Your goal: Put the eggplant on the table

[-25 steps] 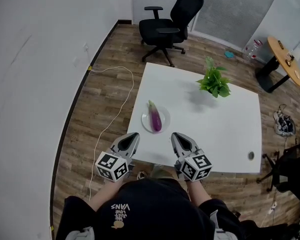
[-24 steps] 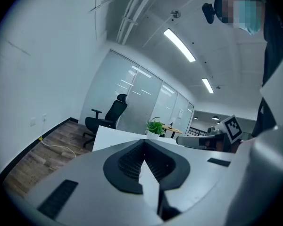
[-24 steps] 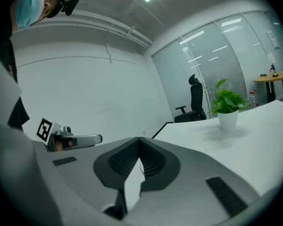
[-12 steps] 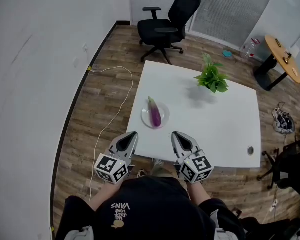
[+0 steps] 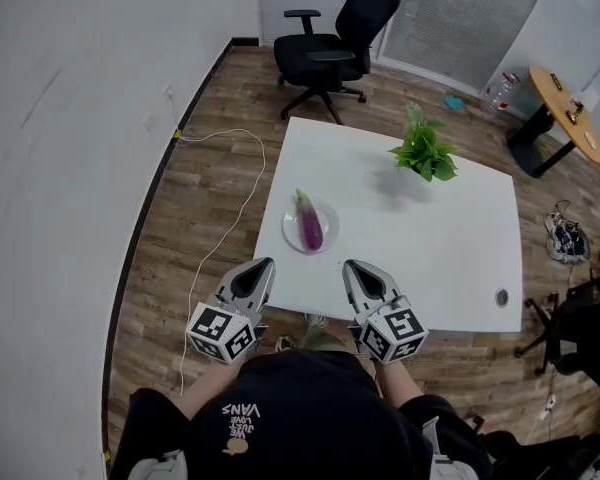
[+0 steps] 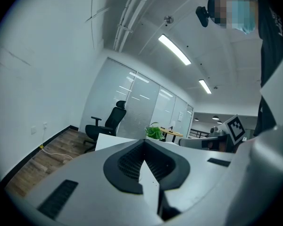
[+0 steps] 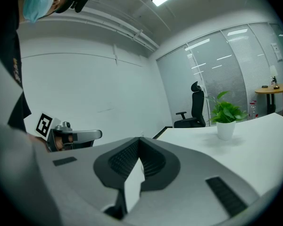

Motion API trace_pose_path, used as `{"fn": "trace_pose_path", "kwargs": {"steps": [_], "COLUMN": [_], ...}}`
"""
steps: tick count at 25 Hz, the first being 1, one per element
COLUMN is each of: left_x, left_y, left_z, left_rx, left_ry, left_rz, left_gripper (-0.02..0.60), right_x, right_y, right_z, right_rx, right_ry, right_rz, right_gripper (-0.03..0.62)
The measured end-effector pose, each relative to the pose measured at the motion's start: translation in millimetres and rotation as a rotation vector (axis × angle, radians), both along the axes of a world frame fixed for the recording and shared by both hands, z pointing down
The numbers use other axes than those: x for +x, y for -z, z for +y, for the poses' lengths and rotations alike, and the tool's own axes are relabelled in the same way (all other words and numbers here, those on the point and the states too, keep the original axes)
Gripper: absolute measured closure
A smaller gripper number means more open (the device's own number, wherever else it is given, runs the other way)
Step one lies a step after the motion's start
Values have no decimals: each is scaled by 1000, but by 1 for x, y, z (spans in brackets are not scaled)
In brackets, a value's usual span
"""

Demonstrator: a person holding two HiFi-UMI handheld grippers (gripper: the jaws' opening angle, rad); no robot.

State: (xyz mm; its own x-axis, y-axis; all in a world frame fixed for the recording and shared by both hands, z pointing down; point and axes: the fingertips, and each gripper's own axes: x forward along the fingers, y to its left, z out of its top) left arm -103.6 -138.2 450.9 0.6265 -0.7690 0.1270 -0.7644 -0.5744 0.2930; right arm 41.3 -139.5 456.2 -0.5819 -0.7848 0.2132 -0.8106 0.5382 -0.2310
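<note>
A purple eggplant [image 5: 309, 229] with a green stem lies on a small white plate [image 5: 327, 236] near the left front of the white table [image 5: 430, 258]. Both grippers are held side by side in front of the table's near edge, short of the plate. My left gripper [image 5: 264, 264] is shut and holds nothing. My right gripper [image 5: 352, 267] is also shut and holds nothing. In the left gripper view the jaws [image 6: 144, 140] meet in a point. The right gripper view shows its jaws [image 7: 140, 139] likewise together. Neither gripper view shows the eggplant.
A potted green plant [image 5: 425, 154] stands at the table's far side. A black office chair [image 5: 335, 43] is beyond the table. A white cable [image 5: 235, 183] runs over the wooden floor at the left. A round wooden table [image 5: 565, 113] stands far right.
</note>
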Motion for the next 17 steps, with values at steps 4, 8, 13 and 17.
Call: {"fn": "trace_pose_path", "kwargs": {"steps": [4,8,13,17], "left_x": [-2,-2,-3,-4], "left_y": [0,1,0,-1], "left_z": [-2,-6,-11,-16], "left_rx": [-6,-9,-8,-19], "left_ry": [3,5,6,10], "left_rz": [6,13,8,20], "left_gripper": [571,571,571,571], "right_x": [-3,-2,-3,-4], "right_y": [1,2,0,2], "right_z": [-5,-9,-15,-21], "right_rx": [1,1,-6,-4], "right_ry": [3,6,5,6], "right_rz": [0,3,4,2], "right_gripper": [576,576,576,576]}}
